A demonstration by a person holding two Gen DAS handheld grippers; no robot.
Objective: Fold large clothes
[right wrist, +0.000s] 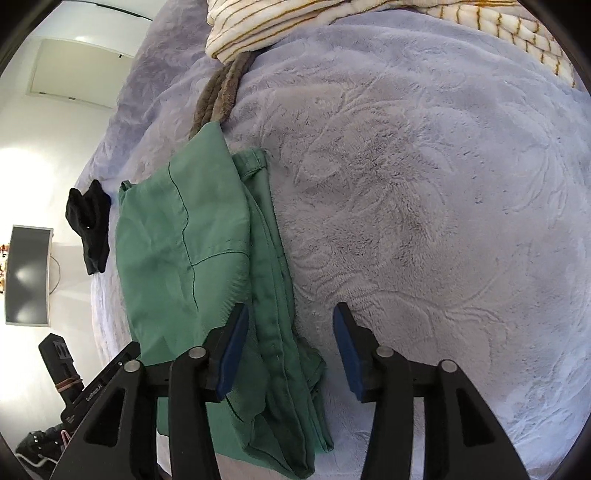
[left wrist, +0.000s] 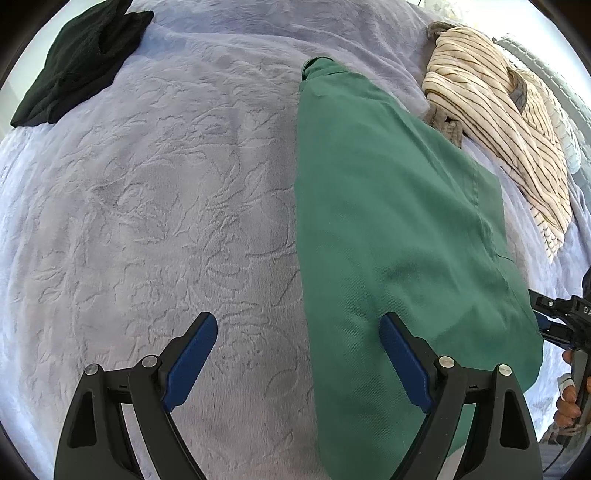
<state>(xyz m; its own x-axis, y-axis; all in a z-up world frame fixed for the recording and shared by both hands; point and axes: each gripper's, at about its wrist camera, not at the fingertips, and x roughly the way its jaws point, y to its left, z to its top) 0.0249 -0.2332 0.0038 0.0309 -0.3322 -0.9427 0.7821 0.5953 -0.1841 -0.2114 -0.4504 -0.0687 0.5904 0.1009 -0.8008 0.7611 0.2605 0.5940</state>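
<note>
Trousers [left wrist: 399, 221] of green cotton lie folded lengthwise on the lavender blanket [left wrist: 147, 221], flanked by the left gripper [left wrist: 298, 328] and right gripper [right wrist: 290, 320], both spread apart and holding nothing, seemingly placed to take opposite edges for another fold.

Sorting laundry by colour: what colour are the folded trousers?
Green trousers, clearest in the left wrist view.

My green trousers [left wrist: 399, 229] run out past the bottom edge of my left wrist view, so their near end is cut off. The striped garment [right wrist: 280, 26] is clipped by the top edge in my right view. The brown garment [right wrist: 221, 92] disappears under the striped one and the trousers, most of it hidden.
</note>
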